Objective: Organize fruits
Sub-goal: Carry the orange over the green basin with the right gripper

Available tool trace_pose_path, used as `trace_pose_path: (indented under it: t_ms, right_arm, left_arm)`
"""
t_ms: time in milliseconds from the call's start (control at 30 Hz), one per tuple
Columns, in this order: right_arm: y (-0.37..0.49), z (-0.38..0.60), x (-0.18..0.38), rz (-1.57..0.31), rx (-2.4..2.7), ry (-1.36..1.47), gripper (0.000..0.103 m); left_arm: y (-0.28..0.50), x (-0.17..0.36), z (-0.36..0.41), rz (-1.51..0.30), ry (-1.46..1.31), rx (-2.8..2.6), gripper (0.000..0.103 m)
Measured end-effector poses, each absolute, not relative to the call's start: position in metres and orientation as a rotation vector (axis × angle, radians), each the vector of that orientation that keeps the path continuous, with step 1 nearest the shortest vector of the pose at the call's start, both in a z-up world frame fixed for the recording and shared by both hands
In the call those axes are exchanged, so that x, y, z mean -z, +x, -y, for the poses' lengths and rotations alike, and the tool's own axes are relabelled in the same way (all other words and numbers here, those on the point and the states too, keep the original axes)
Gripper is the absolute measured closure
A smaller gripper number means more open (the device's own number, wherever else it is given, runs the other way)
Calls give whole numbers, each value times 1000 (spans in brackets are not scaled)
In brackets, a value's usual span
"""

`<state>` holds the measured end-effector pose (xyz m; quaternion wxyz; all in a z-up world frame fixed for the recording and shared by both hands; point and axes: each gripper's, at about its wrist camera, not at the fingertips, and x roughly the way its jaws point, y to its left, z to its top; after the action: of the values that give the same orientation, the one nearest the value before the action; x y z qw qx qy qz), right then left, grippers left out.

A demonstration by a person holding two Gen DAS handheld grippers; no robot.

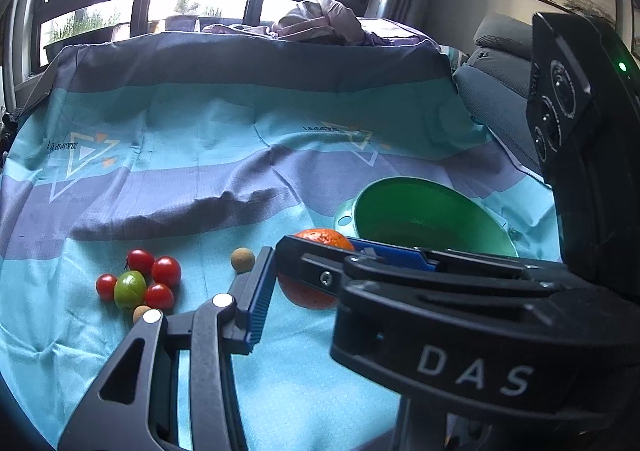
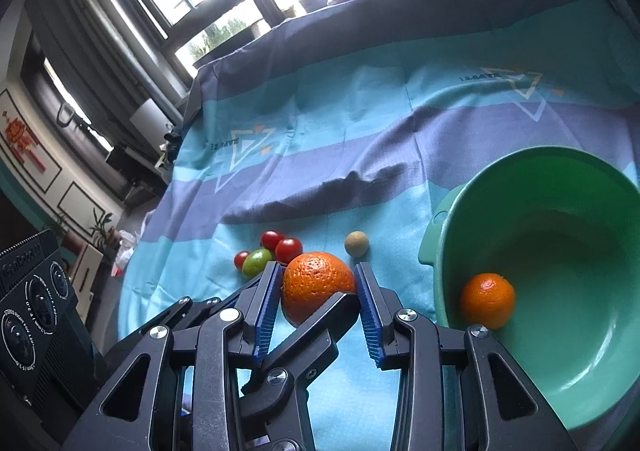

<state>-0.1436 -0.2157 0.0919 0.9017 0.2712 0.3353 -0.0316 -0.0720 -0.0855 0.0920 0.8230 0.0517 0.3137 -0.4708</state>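
A striped sheet [image 2: 360, 123] in teal and purple bands, printed with triangle motifs, covers the counter and carries everything here. The biggest thing on it is a green basin [image 2: 592, 379] at the right, tilted a little, with a small orange [image 2: 487, 300] resting low against its inner left wall. Just left of the basin's handle the right hand-held gripper [image 2: 319, 305] has its two blue-ridged fingers [image 2: 267, 311] pressed against either side of a larger orange [image 2: 316, 283], so it is clamped on that fruit, which sits down at the sheet just outside the basin's rim. From the left wrist view the left hand-held gripper [image 1: 280, 291] shows one blue-ridged finger [image 1: 259, 299] standing free beside that same orange; its other finger is hidden behind the right tool's black body marked DAS, so I cannot tell whether it is open or closed. Farther left on the sheet lies a tight cluster of four red cherry tomatoes [image 1: 166, 271] touching a green tomato [image 1: 130, 289]. A small tan round fruit [image 1: 242, 260] lies by itself between the cluster and the orange, and another tan one [image 1: 140, 313] peeks out just below the cluster, partly behind the gripper arm.
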Motion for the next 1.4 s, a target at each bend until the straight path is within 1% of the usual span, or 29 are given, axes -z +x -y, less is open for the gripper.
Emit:
trace_pose_path:
  t_ms: [567,1400]
  right_arm:
    - [-171,252,-102,-633,138,587,63]
    - [-213,318,-92,-610,322,672,63]
  left_arm:
    - [-94,-106,126,-612,162,1100,61]
    - [-115,-103,200,-638,246,1299,61]
